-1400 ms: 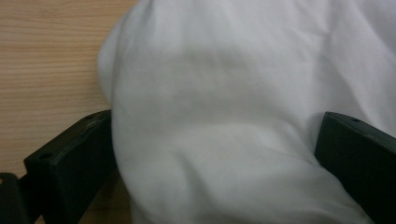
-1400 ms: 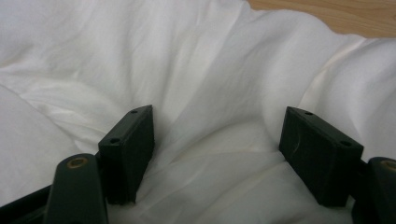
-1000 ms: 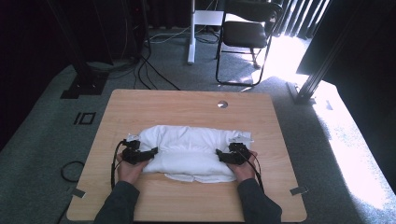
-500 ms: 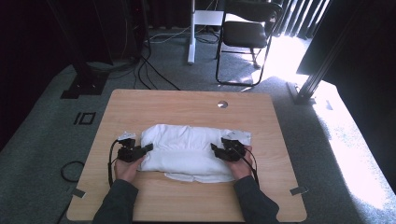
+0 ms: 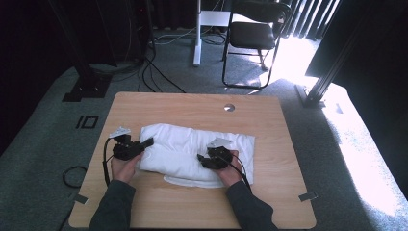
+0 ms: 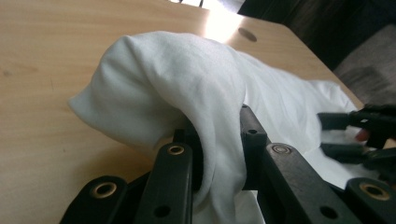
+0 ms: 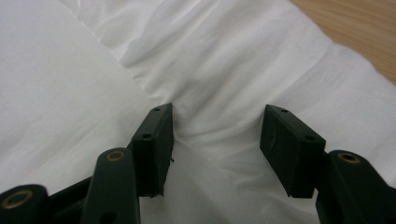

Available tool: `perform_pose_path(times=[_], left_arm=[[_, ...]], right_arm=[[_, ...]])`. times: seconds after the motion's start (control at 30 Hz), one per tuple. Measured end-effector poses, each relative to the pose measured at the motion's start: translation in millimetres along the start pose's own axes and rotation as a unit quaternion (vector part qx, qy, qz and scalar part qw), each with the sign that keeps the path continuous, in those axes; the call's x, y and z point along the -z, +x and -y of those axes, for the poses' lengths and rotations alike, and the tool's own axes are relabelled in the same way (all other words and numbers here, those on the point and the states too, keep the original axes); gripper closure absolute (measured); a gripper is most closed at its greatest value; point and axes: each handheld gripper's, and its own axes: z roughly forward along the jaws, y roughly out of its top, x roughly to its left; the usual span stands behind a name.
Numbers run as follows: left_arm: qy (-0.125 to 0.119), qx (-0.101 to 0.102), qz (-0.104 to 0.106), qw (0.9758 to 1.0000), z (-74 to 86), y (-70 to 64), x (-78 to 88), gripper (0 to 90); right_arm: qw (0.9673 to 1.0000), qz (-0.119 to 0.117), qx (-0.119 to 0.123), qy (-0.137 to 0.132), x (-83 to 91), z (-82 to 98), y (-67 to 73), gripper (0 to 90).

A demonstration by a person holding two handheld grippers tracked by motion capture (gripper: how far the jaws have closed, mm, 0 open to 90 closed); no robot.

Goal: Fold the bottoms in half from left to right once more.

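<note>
I am partway through folding the white cloth (image 5: pixel 192 154), which lies bunched in a soft oblong on the middle of the desk (image 5: pixel 192 108). My left tool (image 5: pixel 144 143) has just been closing and is now pinched narrow on the cloth's left end: in the left gripper view a thick fold of fabric runs down between its jaws and drapes over them in a rounded hood (image 6: pixel 177 93). My right tool (image 5: pixel 208 160) sits on top of the cloth toward its right end; its jaws have just been closing too, yet they stand half apart, with a ridge of gathered fabric (image 7: pixel 217 130) between them that the pads do not visibly squeeze, so I judge that side not gripped yet.

The next move, as I see it, calls for the right tool to clamp its ridge so both ends can lift evenly.

The cloth looks like plain matte cotton, limp and finely creased, with radiating wrinkles. The desk is smooth pale wood grain with rounded corners and a cable hole (image 5: pixel 229 107)
</note>
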Motion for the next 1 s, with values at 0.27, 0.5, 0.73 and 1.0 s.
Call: perform_pose_path(times=[0.27,0.5,0.73,1.0], left_arm=[[-0.011,-0.018,0.007,0.9997,-15.0,-10.4,4.8,80.6],[-0.027,-0.041,0.028,0.9984,-30.0,-28.0,7.0,80.6],[-0.027,-0.054,0.011,0.9981,-35.9,-30.2,7.6,80.6],[-0.031,-0.046,0.014,0.9983,-36.4,-26.4,12.8,80.6]], right_arm=[[0.9999,-0.007,-0.002,0.012,-18.8,-1.5,8.4,43.6],[0.9992,-0.027,-0.027,0.009,-33.5,-5.4,10.9,43.9],[0.9999,-0.011,-0.007,0.007,-28.1,-19.4,16.9,37.7],[0.9998,0.002,0.004,0.018,-7.7,-5.9,0.3,37.8]])
